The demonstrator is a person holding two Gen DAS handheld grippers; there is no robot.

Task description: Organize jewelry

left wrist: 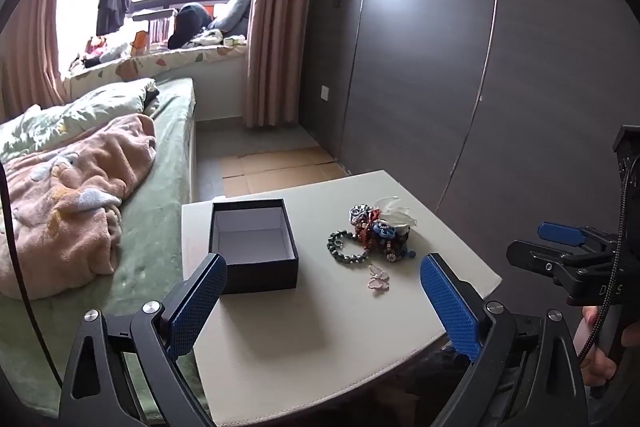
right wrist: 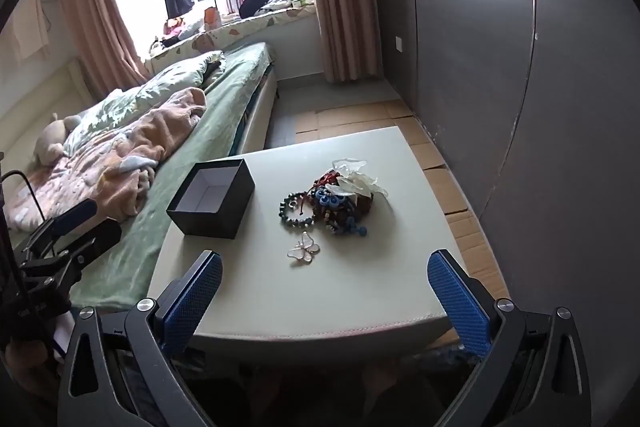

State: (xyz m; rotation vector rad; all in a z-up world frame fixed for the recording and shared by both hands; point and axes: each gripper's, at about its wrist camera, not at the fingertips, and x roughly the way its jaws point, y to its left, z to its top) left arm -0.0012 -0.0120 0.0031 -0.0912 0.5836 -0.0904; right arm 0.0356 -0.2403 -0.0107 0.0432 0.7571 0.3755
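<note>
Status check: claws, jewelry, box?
Left claw and right claw open, empty. Jewelry pile and butterfly piece on table. Box empty. Nothing blocking.

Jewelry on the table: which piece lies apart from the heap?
The pink butterfly brooch, lying alone on the table; the beaded bracelets are piled together.

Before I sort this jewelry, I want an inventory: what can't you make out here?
- Jewelry pile: both views; the tangled, overlapping strands hide the piece count.
- Black box: left wrist view; the near wall hides part of its floor.
- Table: both views; its near edge lies behind the open hand-held grippers.
- Butterfly piece: too small to tell a clasp.
</note>
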